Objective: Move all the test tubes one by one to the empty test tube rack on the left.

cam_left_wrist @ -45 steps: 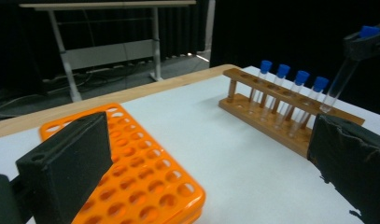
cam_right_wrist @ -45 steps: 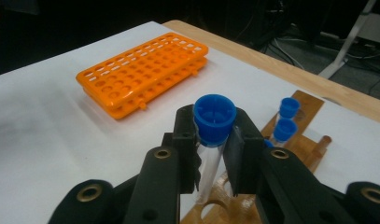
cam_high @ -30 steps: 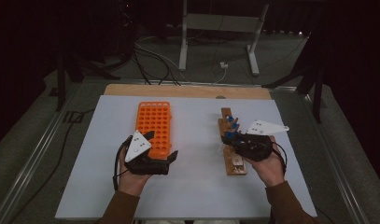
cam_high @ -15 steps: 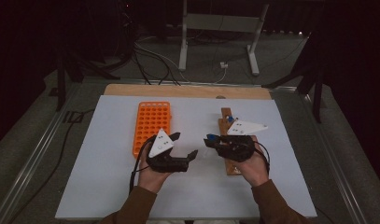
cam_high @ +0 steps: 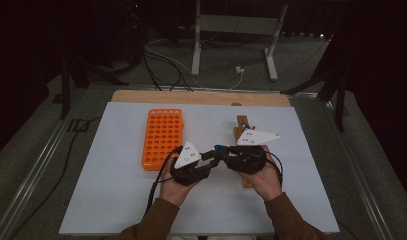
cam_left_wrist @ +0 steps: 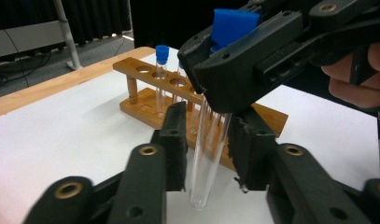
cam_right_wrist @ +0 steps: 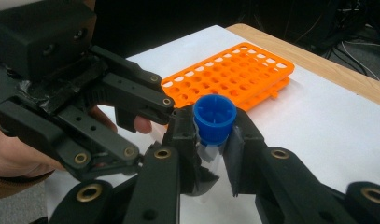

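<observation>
Dark surroundings with cables and a grey metal stand on the floor are seen behind a worktop covered by a white sheet, with a strip of pale wood along its far edge. On the sheet, an orange plastic rack with many round holes lies at the left, and a brown wooden test-tube rack stands at the right, partly hidden by the right hand in the high view. In the wooden rack, a clear glass tube with a blue cap is held upright in a hole near its far end.

Near the middle of the worktop, between the two racks, a clear glass test tube with a blue plastic cap is gripped by the right gripper just under the cap, with both black jaws pressed against the glass. The tube is carried above the sheet, slightly tilted, its round bottom hanging free over the white surface.

The left gripper is brought up against the right one, and the lower part of the tube is seen between its jaws. These jaws have just been closing and now stand narrow, close around the glass; a slight gap appears to remain on each side, so a firm contact cannot be confirmed. Both grippers are held by hands in brown sleeves.
</observation>
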`<state>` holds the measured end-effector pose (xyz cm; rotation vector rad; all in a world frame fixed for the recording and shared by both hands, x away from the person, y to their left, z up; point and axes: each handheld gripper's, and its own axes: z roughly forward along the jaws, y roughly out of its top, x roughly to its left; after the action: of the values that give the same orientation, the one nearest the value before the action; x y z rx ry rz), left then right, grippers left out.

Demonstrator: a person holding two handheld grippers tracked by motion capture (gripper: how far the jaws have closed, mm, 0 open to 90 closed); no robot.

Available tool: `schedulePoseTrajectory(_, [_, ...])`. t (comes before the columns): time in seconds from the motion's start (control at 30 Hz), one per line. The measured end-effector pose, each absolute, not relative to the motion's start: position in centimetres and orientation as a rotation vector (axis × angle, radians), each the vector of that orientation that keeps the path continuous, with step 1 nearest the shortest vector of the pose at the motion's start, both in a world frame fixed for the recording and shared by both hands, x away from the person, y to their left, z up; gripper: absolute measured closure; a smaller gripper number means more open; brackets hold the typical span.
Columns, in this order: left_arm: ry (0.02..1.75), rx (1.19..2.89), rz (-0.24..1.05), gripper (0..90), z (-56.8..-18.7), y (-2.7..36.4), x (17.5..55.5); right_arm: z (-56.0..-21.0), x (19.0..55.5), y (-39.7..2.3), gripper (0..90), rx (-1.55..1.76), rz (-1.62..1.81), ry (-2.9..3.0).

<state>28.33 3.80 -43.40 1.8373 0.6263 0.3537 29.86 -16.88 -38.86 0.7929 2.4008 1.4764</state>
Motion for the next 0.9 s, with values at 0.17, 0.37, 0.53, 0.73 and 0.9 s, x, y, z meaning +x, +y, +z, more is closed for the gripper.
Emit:
schedulePoseTrajectory(0.17, [0.605,1.836,0.350,77.6,-43.4,3.8,28.3,-39.0,29.9,-17.2,68.7,0.795,1.514,2.385])
schedulePoseTrajectory(0.37, [0.647,1.825,0.382,78.0,-43.3,5.1,28.7,-38.7,29.7,-18.6,38.7,0.822,1.553,2.310])
schedulePoseTrajectory(0.53, [0.679,1.805,0.406,78.0,-43.3,6.3,28.9,-38.9,29.7,-20.2,18.7,0.872,1.505,2.237])
schedulePoseTrajectory(0.73, [0.721,1.773,0.438,78.1,-43.4,8.2,29.2,-40.1,29.1,-22.6,8.2,0.931,1.425,2.175])
schedulePoseTrajectory(0.9, [0.758,1.738,0.458,78.0,-43.7,9.7,29.4,-40.9,28.8,-24.3,0.7,0.965,1.402,2.137])
